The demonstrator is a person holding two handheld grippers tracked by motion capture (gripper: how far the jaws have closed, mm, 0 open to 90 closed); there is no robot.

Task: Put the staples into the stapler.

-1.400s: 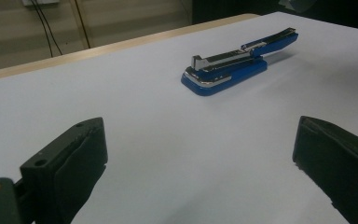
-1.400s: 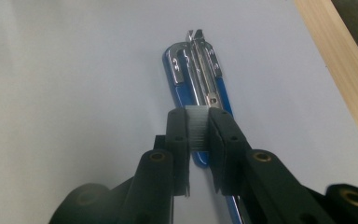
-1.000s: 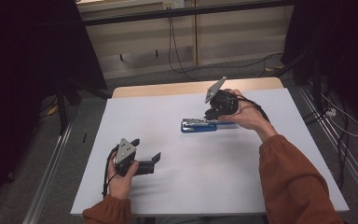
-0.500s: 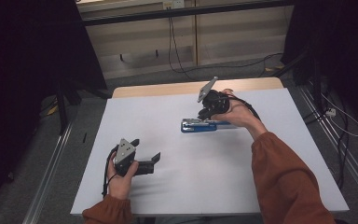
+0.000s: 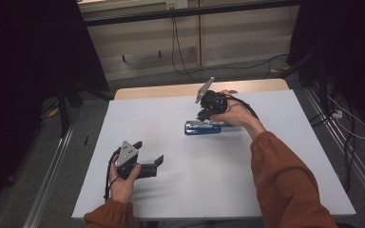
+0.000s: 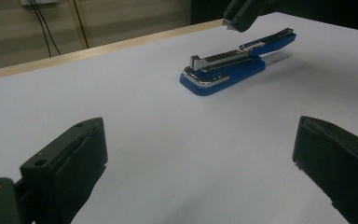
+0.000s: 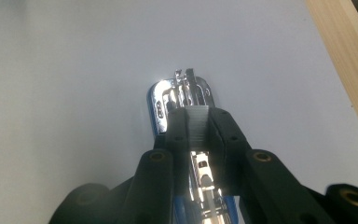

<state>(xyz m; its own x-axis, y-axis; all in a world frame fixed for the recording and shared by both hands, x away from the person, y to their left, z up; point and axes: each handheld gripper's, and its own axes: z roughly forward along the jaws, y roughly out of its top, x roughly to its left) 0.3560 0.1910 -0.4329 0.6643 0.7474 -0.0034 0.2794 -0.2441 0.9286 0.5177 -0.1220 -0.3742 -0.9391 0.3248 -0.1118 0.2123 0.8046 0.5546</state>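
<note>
A blue stapler (image 5: pixel 204 127) lies on the white table, its top swung open and its metal magazine (image 6: pixel 223 57) bare. My right gripper (image 5: pixel 204 115) hovers tilted just above the stapler's left end. In the right gripper view the gripper (image 7: pixel 198 122) is shut on a short grey strip of staples (image 7: pixel 198 127), right over the stapler's shiny front end (image 7: pixel 168 100). Whether the strip touches the magazine I cannot tell. My left gripper (image 5: pixel 149 152) rests at the front left of the table, open and holding nothing, and looks across at the stapler (image 6: pixel 228 70).
A white sheet (image 5: pixel 266 180) covers the table, with a bare wooden strip (image 5: pixel 171 90) along the far edge. Metal rails run on the floor at both sides, and cables (image 5: pixel 347 128) lie on the floor at the right.
My right gripper has moved left and down, from beyond the stapler's right end to just above its left end. The left gripper has stayed still.
</note>
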